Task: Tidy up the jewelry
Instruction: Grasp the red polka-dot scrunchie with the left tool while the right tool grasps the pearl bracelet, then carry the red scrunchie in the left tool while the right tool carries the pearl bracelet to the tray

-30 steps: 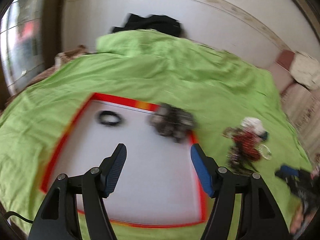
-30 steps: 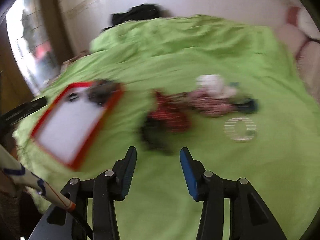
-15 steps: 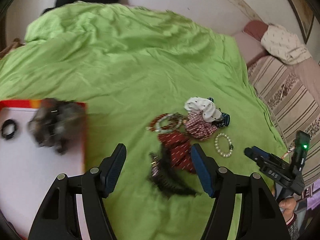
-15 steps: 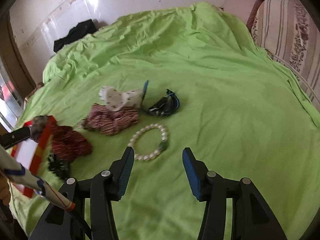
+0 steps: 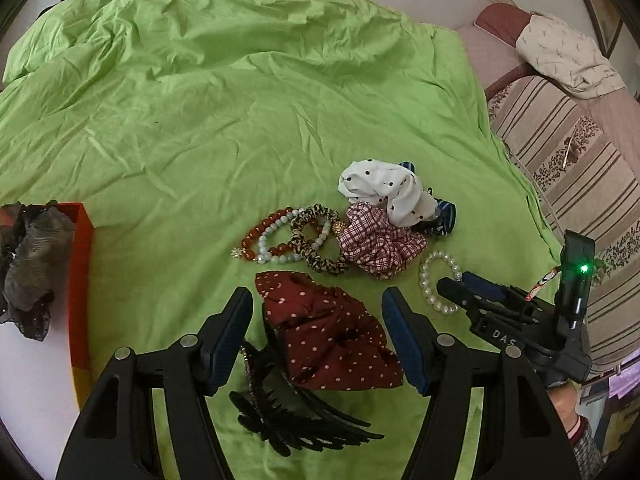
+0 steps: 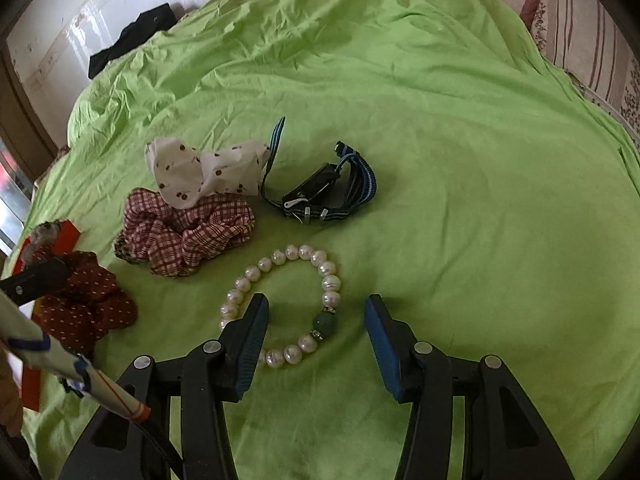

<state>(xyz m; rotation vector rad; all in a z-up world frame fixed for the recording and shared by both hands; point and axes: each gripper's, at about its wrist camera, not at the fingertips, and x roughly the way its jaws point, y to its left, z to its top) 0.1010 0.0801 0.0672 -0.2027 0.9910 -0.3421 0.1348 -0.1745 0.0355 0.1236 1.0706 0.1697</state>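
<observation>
Closing, both gripping nothing: left hand-held gripper (image 5: pixel 318 318) over polka-dot scrunchie (image 5: pixel 332 340); right hand-held gripper (image 6: pixel 316 312) over pearl bracelet (image 6: pixel 280 304).

Wrinkled matt cloth sheet (image 6: pixel 440 120); glossy pearl bracelet (image 6: pixel 280 300) – plastic, perhaps; soft fabric scrunchie (image 5: pixel 332 340).

Left gripper (image 5: pixel 317 334): black frame, blue ribbed pads, silver screws; right gripper (image 6: pixel 316 330) alike; grey knit cuff (image 5: pixel 586 442) behind its green-lit module.
</observation>
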